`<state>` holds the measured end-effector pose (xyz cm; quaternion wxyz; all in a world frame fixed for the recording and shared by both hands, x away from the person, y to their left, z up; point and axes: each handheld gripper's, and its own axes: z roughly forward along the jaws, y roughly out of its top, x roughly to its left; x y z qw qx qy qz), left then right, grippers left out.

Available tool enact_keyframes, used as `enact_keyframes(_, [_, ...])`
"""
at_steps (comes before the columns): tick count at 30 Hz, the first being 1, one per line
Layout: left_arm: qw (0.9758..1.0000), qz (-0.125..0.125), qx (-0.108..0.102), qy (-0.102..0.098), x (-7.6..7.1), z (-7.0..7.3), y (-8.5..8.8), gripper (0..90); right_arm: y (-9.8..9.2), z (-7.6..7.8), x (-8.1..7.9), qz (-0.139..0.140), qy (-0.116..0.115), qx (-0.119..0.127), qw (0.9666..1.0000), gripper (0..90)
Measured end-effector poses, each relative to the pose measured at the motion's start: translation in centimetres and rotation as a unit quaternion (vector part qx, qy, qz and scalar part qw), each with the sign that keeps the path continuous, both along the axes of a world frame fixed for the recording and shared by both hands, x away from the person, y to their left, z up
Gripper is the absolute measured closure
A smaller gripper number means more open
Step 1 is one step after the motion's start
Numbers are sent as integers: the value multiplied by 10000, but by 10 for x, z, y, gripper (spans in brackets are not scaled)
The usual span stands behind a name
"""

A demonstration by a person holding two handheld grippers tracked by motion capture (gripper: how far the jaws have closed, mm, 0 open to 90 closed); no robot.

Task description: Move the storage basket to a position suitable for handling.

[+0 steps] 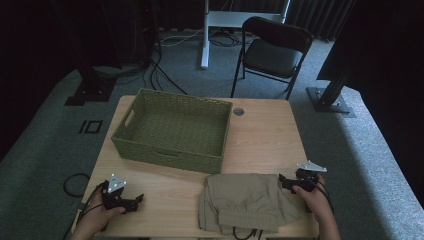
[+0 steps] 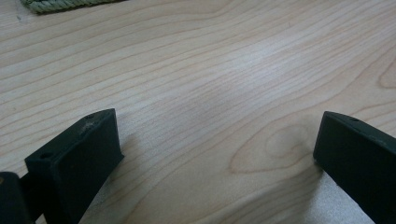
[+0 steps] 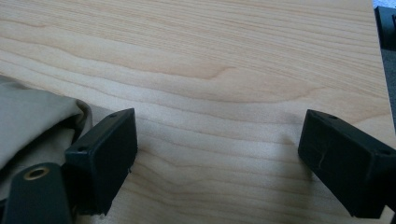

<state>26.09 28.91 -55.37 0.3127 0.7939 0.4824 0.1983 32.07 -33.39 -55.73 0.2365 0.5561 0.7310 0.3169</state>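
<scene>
A folded khaki garment (image 1: 245, 201) lies at the table's front edge, right of centre. A green woven basket (image 1: 172, 129) stands behind it, holding nothing I can see. My left gripper (image 1: 137, 201) rests low over the bare wood at the front left, a hand around it; in the left gripper view it (image 2: 217, 142) is open with only wood grain between the jaws. My right gripper (image 1: 285, 182) sits at the garment's right edge. In the right gripper view it (image 3: 218, 149) is open too, its left jaw beside the cloth (image 3: 32, 121), nothing between the jaws.
The wooden table (image 1: 265, 135) has bare room to the right of the basket and between the two hands. A black folding chair (image 1: 272, 50) stands beyond the far edge. Cables lie on the grey carpet to the left, and a corner of the basket (image 2: 60, 4) shows at the top.
</scene>
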Motion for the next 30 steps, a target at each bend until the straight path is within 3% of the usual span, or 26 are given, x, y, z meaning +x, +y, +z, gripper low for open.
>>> enact_keyframes(8, [9996, -280, 7, 8, 2, 0, 5, 15, -1, 0, 2, 35, 3, 4, 10000, 114])
enact_keyframes(11, [9994, -328, 82, 98, 5, 3, 7, 16, 2, 1, 7, 3, 8, -15, 10000, 115])
enact_keyframes(15, [9995, -299, 60, 29, 8, 6, 10, 161, 4, 4, 14, -90, -47, 1, 9999, 115])
enact_keyframes(19, [9999, -118, -36, -67, 14, 9, 16, 154, 5, 10, 19, -170, -166, 70, 9997, 115])
enact_keyframes(28, [9997, -40, -71, -219, 20, 22, 26, 153, 12, 31, 27, -110, -332, 71, 9994, 115])
enact_keyframes(30, [9989, 10, -125, -446, 25, 36, 31, 153, 19, 42, 29, -35, -398, 140, 9991, 115])
